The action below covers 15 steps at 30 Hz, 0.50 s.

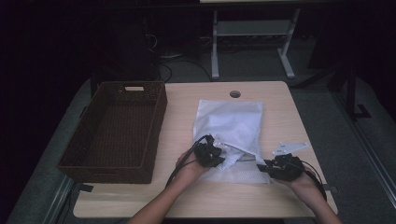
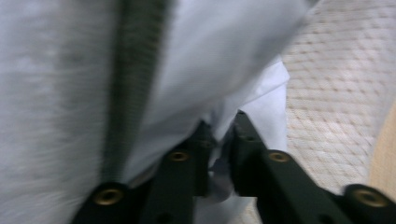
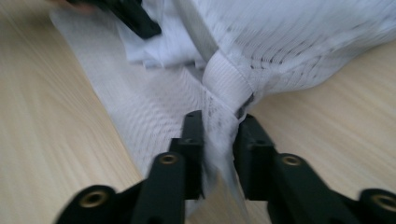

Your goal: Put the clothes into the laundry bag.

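Both tools [image 1: 212,153] [image 1: 275,167] pinching white mesh bag [image 1: 231,123] on wood table [image 1: 280,107], dim rm, basket [image 1: 116,130] at left.

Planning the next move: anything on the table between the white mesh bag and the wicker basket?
Nothing visible. The white mesh bag lies on the table right of the wicker basket, with bare wood between them. Both the left gripper and right gripper already have fabric between their jaws at the bag's near edge.

Black fingers [image 3: 191,140] with brass screws, black trailing cables.
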{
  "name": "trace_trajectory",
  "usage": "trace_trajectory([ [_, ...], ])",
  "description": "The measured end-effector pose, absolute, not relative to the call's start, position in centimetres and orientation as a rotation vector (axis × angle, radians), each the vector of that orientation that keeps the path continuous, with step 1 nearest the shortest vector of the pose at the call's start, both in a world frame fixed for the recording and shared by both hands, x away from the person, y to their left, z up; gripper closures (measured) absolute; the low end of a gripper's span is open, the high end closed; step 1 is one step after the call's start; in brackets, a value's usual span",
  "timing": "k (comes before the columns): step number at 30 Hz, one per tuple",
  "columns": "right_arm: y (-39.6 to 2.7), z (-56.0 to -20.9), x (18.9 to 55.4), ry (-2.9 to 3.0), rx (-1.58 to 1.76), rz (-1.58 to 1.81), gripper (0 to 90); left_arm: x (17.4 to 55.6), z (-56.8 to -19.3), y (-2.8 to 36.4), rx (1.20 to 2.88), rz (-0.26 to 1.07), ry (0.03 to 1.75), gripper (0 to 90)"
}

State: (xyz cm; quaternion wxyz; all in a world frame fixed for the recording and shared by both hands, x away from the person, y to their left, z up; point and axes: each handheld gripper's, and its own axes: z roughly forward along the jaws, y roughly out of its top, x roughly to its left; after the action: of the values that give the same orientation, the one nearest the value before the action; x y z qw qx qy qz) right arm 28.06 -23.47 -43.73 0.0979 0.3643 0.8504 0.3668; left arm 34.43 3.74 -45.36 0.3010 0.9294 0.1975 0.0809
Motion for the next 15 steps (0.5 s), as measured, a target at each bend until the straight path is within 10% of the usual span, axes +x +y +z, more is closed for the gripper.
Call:
trace_trajectory([
  [6, -22.5, -40.1, 26.2, 2.399, 0.961, 1.158, 60.6, 35.3, -45.4, 4.1, 2.422, 0.131, 0.584, 85.6],
  [15, -16.6, -42.7, 27.5, 2.626, 0.803, 1.101, 88.3, 35.6, -45.3, 4.3, 2.418, 0.095, 0.59, 86.2],
])
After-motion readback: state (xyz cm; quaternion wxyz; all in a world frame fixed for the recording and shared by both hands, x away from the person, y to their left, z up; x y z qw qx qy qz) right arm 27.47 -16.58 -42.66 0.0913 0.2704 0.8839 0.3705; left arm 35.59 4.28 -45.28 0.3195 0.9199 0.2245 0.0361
